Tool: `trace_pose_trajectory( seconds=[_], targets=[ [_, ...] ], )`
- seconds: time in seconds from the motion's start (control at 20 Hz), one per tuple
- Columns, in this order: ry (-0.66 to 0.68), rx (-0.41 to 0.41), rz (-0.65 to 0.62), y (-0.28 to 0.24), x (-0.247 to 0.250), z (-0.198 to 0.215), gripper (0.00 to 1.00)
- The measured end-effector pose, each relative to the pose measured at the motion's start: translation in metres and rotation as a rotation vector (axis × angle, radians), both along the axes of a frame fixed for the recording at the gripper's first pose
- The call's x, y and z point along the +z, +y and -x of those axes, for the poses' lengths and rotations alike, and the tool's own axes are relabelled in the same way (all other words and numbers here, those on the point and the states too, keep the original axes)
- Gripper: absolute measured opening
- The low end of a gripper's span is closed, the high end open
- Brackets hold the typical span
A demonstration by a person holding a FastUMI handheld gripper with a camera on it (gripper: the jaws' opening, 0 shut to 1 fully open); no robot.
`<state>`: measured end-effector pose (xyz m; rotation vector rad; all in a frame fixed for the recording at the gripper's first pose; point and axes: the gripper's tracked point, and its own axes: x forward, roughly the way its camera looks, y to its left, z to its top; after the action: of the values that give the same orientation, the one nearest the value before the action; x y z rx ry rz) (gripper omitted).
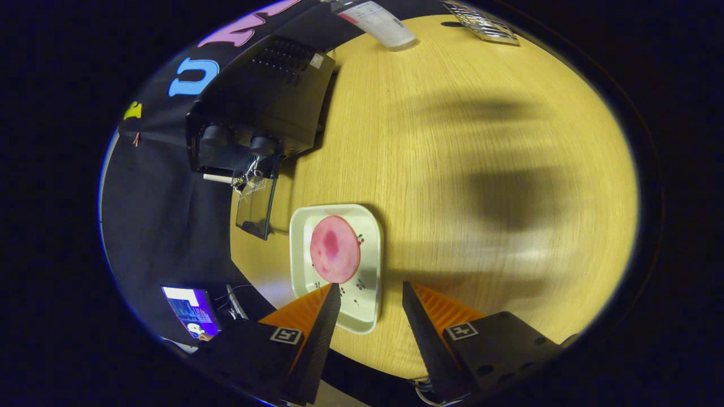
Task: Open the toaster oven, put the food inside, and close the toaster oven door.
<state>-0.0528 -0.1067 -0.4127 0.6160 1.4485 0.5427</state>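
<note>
A black toaster oven (266,107) stands on the wooden table by the booth wall, its glass door (257,206) hanging open and down in front of it. A pink round slice of food (335,249) lies on a white square plate (370,226) just ahead of my fingers, nearer the left one. My gripper (370,294) is open above the table, with nothing between its fingers. The left fingertip (334,294) overlaps the plate's near edge in the view.
A white flat device (379,22) and a metal wire rack (481,22) lie at the table's far side. Broad shadows fall on the bare wood (509,198) to the right. A lit screen (189,308) sits below the table edge, left of the fingers.
</note>
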Motion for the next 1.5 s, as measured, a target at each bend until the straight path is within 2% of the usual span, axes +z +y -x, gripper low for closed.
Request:
trace_pose_trajectory(
  seconds=[0.1,0.2,0.35,0.55,0.7,0.85,1.1,1.5],
  targets=[
    [-0.002,0.026,0.001,0.003,-0.005,0.003,0.7],
    [-0.009,0.073,0.015,0.005,-0.014,0.01,0.46],
    [0.025,0.048,0.001,0.002,-0.017,0.011,0.15],
    [-0.016,0.001,-0.081,0.007,-0.017,0.006,0.07],
    [0.009,-0.089,-0.19,0.009,-0.01,0.002,0.05],
    [-0.008,-0.156,-0.189,0.002,-0.006,-0.007,0.05],
    [-0.037,-0.204,-0.162,0.008,0.018,-0.011,0.05],
    [-0.064,-0.318,-0.174,0.087,0.066,-0.008,0.05]
  ],
)
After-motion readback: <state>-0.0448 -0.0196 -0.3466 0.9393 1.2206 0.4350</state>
